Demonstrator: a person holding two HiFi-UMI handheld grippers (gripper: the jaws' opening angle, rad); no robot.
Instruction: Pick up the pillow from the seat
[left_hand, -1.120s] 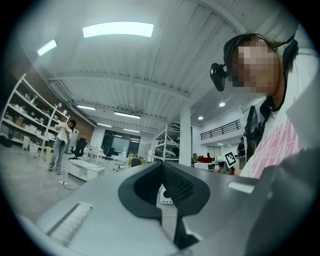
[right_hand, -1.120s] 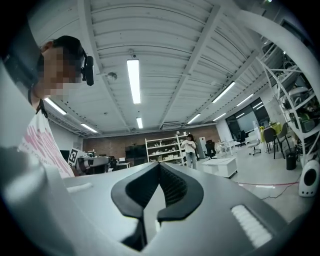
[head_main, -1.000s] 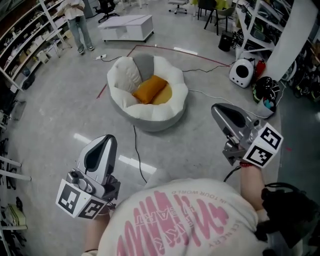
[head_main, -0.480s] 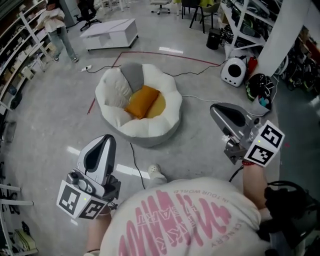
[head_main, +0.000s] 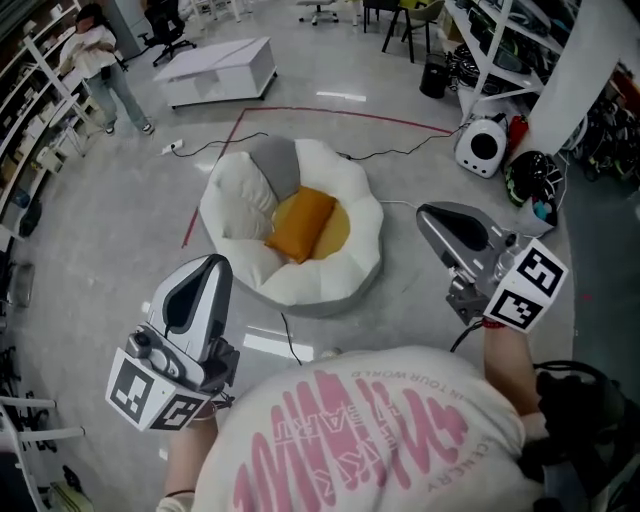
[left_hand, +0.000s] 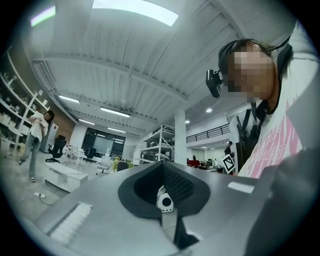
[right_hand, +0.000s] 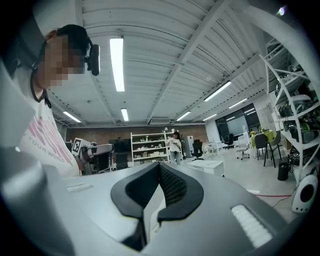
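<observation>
An orange pillow (head_main: 302, 224) lies in the hollow of a round white padded seat (head_main: 352, 262) on the floor, seen in the head view's middle. A cream pillow (head_main: 240, 205) and a grey cushion (head_main: 277, 166) lean at the seat's back left. My left gripper (head_main: 207, 268) is held low at the left, short of the seat, jaws together and empty. My right gripper (head_main: 432, 214) hovers to the right of the seat, also shut with nothing in it. Both gripper views point up at the ceiling; the left gripper (left_hand: 161, 165) and right gripper (right_hand: 159, 166) show their pads meeting.
A black cable (head_main: 290, 335) runs over the floor from the seat toward me. Red tape (head_main: 330, 110) marks the floor behind it. A low white table (head_main: 215, 65), a person (head_main: 100, 60), shelving (head_main: 40, 110), a white round device (head_main: 483, 146) and helmets (head_main: 535, 180) ring the area.
The seat with its pillows has come lower and nearer in the head view, now between the two grippers' tips. Both grippers keep the same pose and stay shut.
</observation>
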